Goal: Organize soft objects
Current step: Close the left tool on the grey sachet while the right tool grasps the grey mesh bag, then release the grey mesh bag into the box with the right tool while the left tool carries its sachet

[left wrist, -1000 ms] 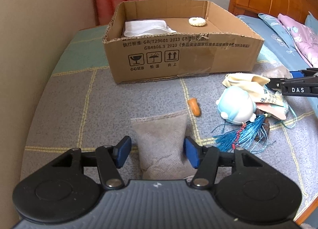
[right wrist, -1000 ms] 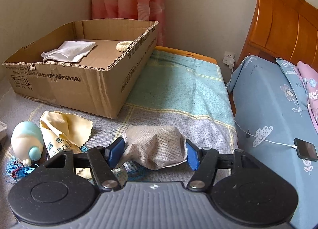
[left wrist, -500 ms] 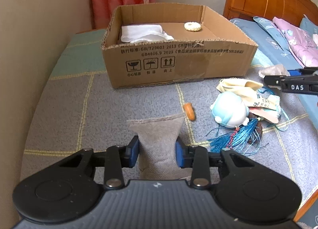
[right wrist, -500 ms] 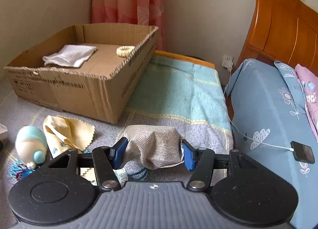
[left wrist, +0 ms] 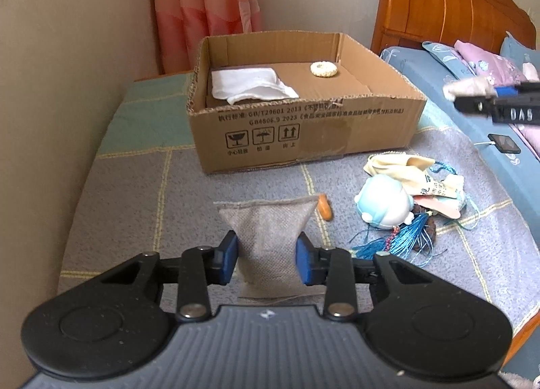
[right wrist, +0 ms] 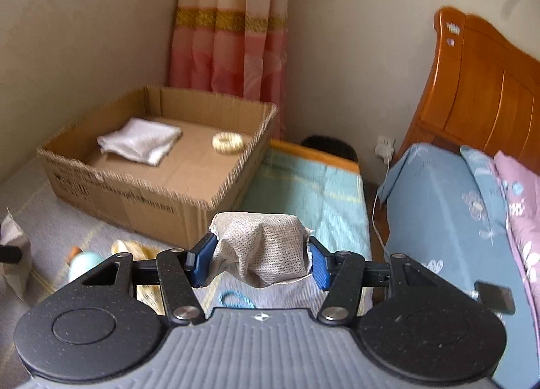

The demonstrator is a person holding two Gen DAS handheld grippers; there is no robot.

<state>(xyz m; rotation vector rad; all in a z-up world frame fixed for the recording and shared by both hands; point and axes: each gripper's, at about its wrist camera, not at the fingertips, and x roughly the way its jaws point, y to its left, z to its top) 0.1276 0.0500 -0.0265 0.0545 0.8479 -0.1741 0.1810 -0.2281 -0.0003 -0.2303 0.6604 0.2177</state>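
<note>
My left gripper (left wrist: 266, 262) is shut on a grey fabric pouch (left wrist: 266, 237) and holds it above the grey bedspread. My right gripper (right wrist: 258, 262) is shut on a second grey mesh pouch (right wrist: 263, 247), lifted in the air beside the box's right corner. The open cardboard box (left wrist: 303, 126) (right wrist: 141, 196) stands ahead and holds a folded white cloth (left wrist: 249, 85) (right wrist: 140, 141) and a cream ring (left wrist: 323, 69) (right wrist: 228, 142). The right gripper with its pouch also shows at the right edge of the left wrist view (left wrist: 472, 92).
On the bedspread right of my left gripper lie a blue plush toy (left wrist: 384, 201), a yellow cloth (left wrist: 398, 166), blue tassels (left wrist: 398, 240) and a small orange piece (left wrist: 324, 207). A phone on a cable (left wrist: 504, 143) lies on the blue bedding. A wooden headboard (right wrist: 489, 92) stands at right.
Both grippers closed on their pouches and lifted them. The right gripper rose well above the bed towards the box; the left pouch came up off the bedspread.
</note>
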